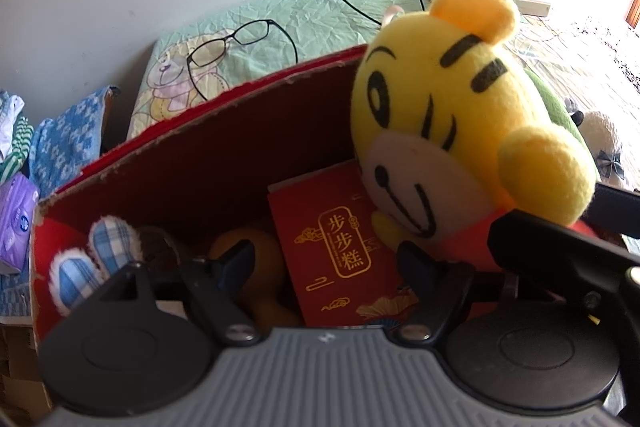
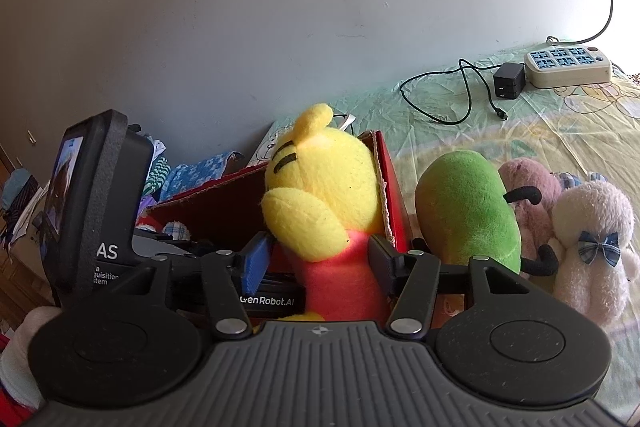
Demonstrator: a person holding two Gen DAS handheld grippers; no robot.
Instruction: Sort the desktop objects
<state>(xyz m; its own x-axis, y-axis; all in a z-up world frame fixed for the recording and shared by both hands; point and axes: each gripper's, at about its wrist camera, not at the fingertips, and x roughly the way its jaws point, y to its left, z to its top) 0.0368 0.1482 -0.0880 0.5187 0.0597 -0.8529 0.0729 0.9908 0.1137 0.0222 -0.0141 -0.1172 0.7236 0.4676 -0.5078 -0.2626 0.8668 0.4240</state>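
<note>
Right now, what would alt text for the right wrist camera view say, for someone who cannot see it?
A yellow plush tiger in a red shirt stands between the fingers of the right gripper, at the red cardboard box. A green plush, pink plush and white plush sit beside it.

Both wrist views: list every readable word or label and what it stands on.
"步步糕": gold label on the red packet in the cardboard box.
"GenRobot.AI": bar of the left gripper.
"AS", and below it cut-off "quisition", "stem": its display housing.
Power strip markings: unreadable.
</note>
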